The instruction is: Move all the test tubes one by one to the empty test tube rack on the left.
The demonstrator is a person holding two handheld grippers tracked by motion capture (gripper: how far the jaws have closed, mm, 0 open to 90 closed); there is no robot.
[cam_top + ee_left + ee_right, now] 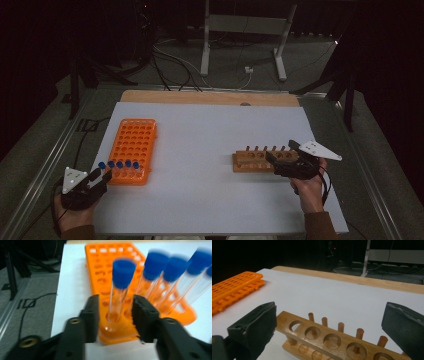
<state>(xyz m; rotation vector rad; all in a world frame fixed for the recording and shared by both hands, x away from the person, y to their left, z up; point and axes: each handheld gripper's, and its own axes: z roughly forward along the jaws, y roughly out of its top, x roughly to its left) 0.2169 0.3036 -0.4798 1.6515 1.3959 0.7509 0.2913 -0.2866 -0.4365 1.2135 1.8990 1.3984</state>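
no legible text (any surface), no labels

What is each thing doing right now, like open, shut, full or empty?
Left gripper: open, jaws either side of one tube.
Right gripper: open wide over the wooden rack.
Blue-capped tubes: capped, standing in the orange rack.
Orange rack: mostly empty.
Wooden rack: holes empty.

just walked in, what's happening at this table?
A person holds a gripper in each hand. The left gripper has its jaws open on either side of a blue-capped tube standing in the near end of the orange rack, not clamped on it yet. The right gripper is open over the empty wooden rack. Four more capped tubes stand in the same row.
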